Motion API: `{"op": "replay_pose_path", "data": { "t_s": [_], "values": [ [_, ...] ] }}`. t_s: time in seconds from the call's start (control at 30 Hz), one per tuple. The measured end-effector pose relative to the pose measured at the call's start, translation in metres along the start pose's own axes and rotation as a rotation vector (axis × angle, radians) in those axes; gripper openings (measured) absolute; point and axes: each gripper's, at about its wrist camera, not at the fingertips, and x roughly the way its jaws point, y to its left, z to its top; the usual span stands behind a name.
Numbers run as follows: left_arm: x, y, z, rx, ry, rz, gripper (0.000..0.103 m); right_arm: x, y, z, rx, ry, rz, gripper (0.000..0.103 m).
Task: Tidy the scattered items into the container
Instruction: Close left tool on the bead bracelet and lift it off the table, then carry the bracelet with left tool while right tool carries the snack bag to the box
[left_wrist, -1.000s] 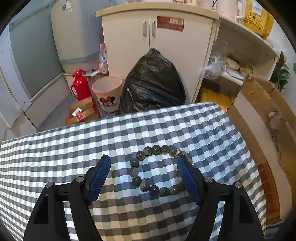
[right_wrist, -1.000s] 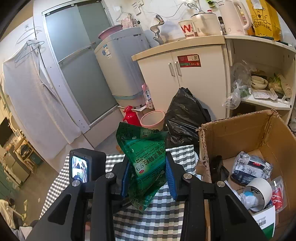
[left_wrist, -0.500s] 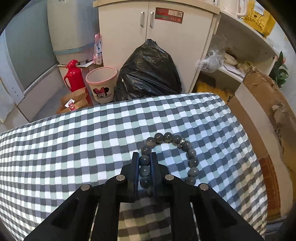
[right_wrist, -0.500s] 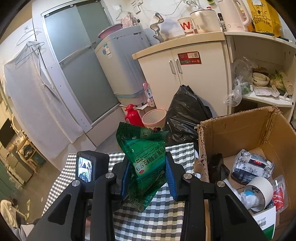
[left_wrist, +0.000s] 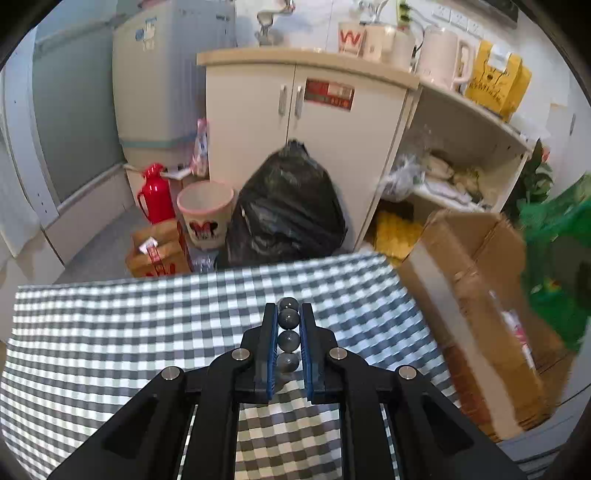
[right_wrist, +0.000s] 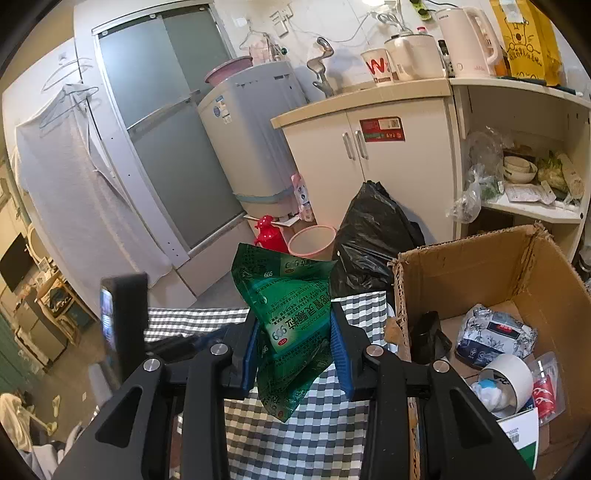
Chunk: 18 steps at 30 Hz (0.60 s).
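Note:
My left gripper (left_wrist: 288, 314) is shut on a dark bead bracelet (left_wrist: 288, 340), whose beads line up between the blue pads above the checked tablecloth (left_wrist: 110, 332). The cardboard box (left_wrist: 469, 280) stands to its right at the table's end. In the right wrist view, my right gripper (right_wrist: 293, 325) is shut on a green sachet pack (right_wrist: 291, 317), held above the cloth just left of the open cardboard box (right_wrist: 480, 258). That box holds a tape roll (right_wrist: 506, 373), a foil packet (right_wrist: 495, 332) and other small items. The green pack (left_wrist: 554, 236) shows blurred at the left view's right edge.
Beyond the table stand a black rubbish bag (left_wrist: 288, 210), a pink-rimmed bin (left_wrist: 207, 214), a red flask (left_wrist: 155, 192), a white cabinet (left_wrist: 306, 122) and open shelves (right_wrist: 524, 177). A black device (right_wrist: 122, 325) shows at the left of the right wrist view.
My left gripper shut on the bracelet and lifted it off the cloth, tilting upward. My right gripper, still shut on the green pack, shifted slightly toward the box.

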Motion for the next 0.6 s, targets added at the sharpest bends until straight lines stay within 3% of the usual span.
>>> {"op": "replay_pose_path", "data": {
  "t_s": [0.4,0.6],
  "values": [
    [-0.091,-0.028,0.023,0.007,-0.159,-0.005,0.01,-0.041,0.017,0.003,-0.045,-0.039,-0.006,0.034],
    [-0.12,-0.051,0.027,0.034,-0.193,-0.023,0.01,-0.06,0.017,0.002,-0.059,-0.053,-0.021,0.034]
  ]
}}
